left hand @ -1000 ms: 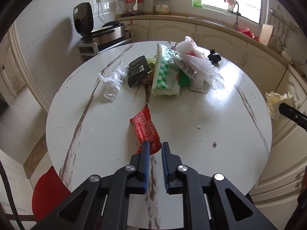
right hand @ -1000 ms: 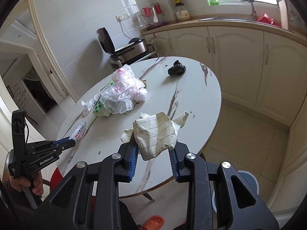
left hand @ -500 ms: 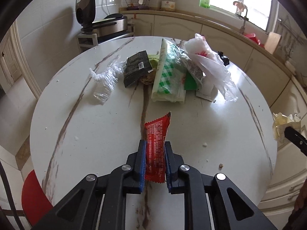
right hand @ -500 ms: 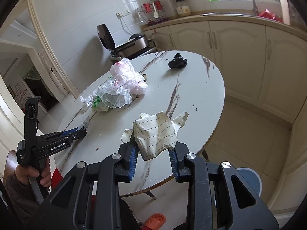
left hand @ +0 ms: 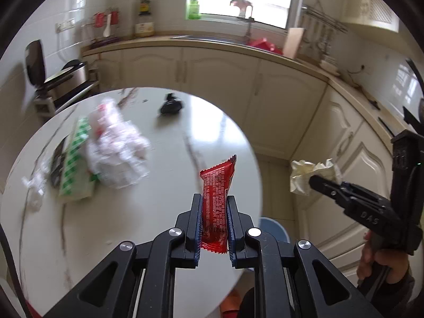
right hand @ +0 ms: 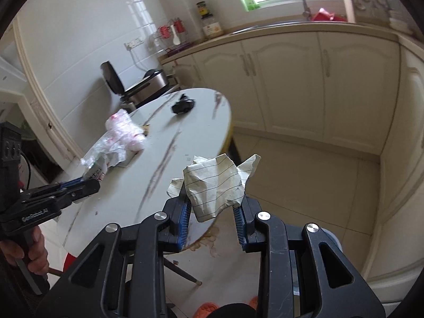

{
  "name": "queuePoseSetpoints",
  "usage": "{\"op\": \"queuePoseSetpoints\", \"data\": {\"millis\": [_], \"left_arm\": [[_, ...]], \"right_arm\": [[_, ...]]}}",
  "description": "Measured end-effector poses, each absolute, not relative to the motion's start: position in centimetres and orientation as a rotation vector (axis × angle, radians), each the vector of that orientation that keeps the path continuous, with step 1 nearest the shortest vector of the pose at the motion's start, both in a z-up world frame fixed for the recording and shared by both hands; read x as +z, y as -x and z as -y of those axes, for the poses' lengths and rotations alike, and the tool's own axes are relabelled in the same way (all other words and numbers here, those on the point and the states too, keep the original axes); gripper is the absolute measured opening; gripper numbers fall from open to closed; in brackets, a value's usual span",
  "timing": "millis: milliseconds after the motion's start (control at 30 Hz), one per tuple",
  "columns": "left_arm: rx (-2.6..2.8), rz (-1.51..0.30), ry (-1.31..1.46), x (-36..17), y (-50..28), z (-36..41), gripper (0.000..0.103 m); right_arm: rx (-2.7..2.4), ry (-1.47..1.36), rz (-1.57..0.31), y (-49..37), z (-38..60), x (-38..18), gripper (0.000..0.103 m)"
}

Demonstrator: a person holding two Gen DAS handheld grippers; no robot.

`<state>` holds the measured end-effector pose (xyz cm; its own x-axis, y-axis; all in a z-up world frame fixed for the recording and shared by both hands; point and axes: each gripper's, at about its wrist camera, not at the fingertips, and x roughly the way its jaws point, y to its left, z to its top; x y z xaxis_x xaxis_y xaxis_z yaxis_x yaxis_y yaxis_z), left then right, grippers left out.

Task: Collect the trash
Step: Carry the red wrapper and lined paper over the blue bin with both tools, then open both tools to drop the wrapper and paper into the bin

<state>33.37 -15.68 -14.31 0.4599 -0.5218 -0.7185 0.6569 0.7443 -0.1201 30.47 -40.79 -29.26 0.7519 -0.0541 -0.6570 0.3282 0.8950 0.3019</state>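
Left gripper (left hand: 214, 201) — clamped on a red snack wrapper (left hand: 217, 188), held upright in the air above the near edge of the round white table (left hand: 217, 122). Right gripper (right hand: 212, 204) — clamped on a crumpled sheet of lined paper (right hand: 216, 185), lifted clear beyond the table's edge, over the tiled floor. On the table: a heap of clear plastic bags (left hand: 116, 145) beside a green-checked packet (left hand: 76, 164), and a small black item (left hand: 171, 106) apart at the far side.
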Motion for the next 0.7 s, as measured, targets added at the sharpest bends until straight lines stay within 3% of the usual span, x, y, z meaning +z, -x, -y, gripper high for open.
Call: {"op": "queuePoseSetpoints", "data": {"millis": [233,367,700], "left_arm": [[-0.933,-0.839,-0.305,-16.5,-31.9,26.8,0.012],[-0.979,-0.893,-0.371,-19.4,-32.5,32.0,0.012],[-1.022,-1.055,-0.513,-28.6,-35.6,42.3,0.014]], "right_arm": [[-0.385,-0.504,-0.743,-26.4,47.2,-33.5,0.032],[-0.452,-0.558,-0.781,-25.5,50.0,-36.7,0.056],[-0.668,-0.599,-0.822,-22.1,54.1,-39.1,0.064]]}}
